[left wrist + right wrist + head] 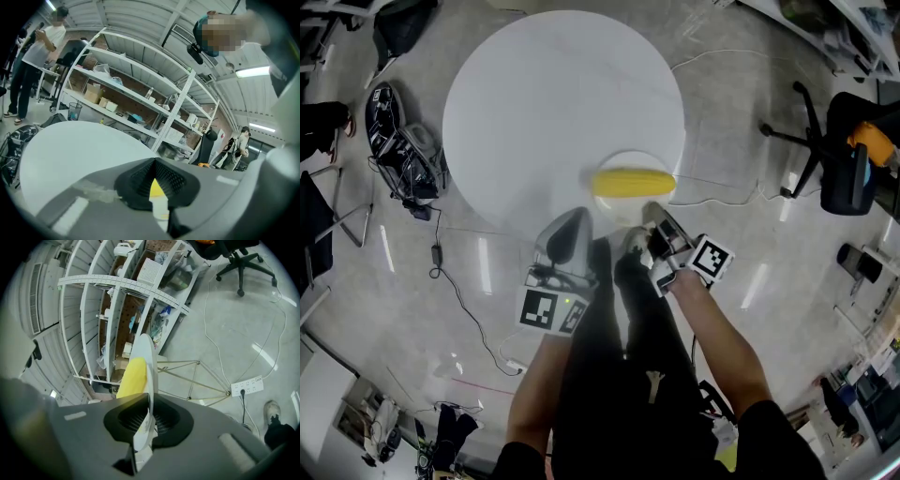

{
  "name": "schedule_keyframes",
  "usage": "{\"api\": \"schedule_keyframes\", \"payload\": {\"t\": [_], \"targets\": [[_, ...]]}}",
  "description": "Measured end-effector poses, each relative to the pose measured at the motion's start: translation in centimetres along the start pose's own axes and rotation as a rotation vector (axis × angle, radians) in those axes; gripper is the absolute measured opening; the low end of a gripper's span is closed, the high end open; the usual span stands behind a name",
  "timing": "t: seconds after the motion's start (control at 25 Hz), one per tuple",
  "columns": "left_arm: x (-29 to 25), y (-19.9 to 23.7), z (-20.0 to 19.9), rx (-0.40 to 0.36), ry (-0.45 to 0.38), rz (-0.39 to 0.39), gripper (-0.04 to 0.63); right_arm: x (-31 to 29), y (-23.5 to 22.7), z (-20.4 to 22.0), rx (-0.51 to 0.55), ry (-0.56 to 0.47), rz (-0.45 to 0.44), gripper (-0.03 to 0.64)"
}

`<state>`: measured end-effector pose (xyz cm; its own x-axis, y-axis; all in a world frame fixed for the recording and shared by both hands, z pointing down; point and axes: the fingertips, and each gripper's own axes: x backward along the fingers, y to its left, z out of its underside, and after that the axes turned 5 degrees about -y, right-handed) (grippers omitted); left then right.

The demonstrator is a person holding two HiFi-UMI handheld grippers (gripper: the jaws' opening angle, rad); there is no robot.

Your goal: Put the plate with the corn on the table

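A white plate (619, 208) with a yellow corn cob (633, 182) on it lies at the near edge of the round white table (544, 103). My right gripper (652, 217) is shut on the plate's near rim. In the right gripper view the rim of the plate (146, 357) runs between the pads, with the corn (133, 376) beside it and my right gripper (146, 425) clamped on it. My left gripper (577, 223) hovers just left of the plate, jaws nearly together. Through their narrow slit in the left gripper view (157, 197) I see the corn (156, 187) and the plate (160, 206), neither pinched.
An office chair (844, 169) stands on the floor at the right, and bags and cables (398, 141) lie at the left of the table. A power strip (246, 386) lies on the floor. Metal shelves (140, 98) and standing people (33, 61) are beyond the table.
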<state>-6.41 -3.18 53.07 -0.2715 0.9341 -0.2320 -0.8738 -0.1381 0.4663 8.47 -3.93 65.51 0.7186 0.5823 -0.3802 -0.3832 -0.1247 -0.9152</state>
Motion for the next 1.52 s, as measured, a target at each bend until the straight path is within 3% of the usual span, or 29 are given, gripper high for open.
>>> {"api": "schedule_keyframes", "payload": {"t": [0.08,0.2,0.48,0.52,0.64,0.68,0.8,0.92,1.04,1.16,1.24,1.52], "targets": [[-0.1,0.2,-0.2,0.000,-0.001,0.002,0.006,-0.2,0.0,-0.1,0.018,0.001,0.023,0.041],[-0.1,0.7,-0.3,0.008,-0.001,0.002,0.006,-0.7,-0.5,0.0,0.027,0.006,0.059,0.111],[0.2,1.4,-0.3,0.024,-0.001,0.005,0.006,-2.0,-0.2,0.8,0.049,0.008,0.064,0.170],[0.2,1.5,-0.3,0.028,0.000,0.005,0.006,-1.9,-0.4,0.9,0.047,0.009,0.087,0.176],[0.2,1.9,-0.3,0.035,0.001,0.006,0.006,-0.5,-2.6,1.6,-0.014,0.009,0.270,0.186],[0.2,2.0,-0.3,0.036,0.001,0.006,0.006,-0.5,-2.7,1.6,-0.022,0.009,0.288,0.187],[0.0,2.1,-0.4,0.039,-0.001,0.009,0.006,-1.3,-1.8,1.4,0.004,0.008,0.222,0.193],[-0.1,2.3,-0.5,0.044,-0.001,0.012,0.006,-1.6,-1.5,1.2,0.008,0.003,0.214,0.206],[-0.2,2.6,-0.5,0.047,0.001,0.016,0.006,-1.4,-2.2,1.2,-0.010,0.000,0.270,0.218],[-0.1,2.9,-0.5,0.050,0.005,0.016,0.006,-2.2,-1.6,1.0,0.021,0.003,0.221,0.227],[-0.1,3.1,-0.5,0.051,0.006,0.017,0.006,-2.1,-1.9,1.0,0.014,0.003,0.253,0.232],[0.1,3.5,-0.5,0.054,0.006,0.025,0.006,-3.6,-0.9,0.7,0.040,-0.001,0.194,0.262]]}}
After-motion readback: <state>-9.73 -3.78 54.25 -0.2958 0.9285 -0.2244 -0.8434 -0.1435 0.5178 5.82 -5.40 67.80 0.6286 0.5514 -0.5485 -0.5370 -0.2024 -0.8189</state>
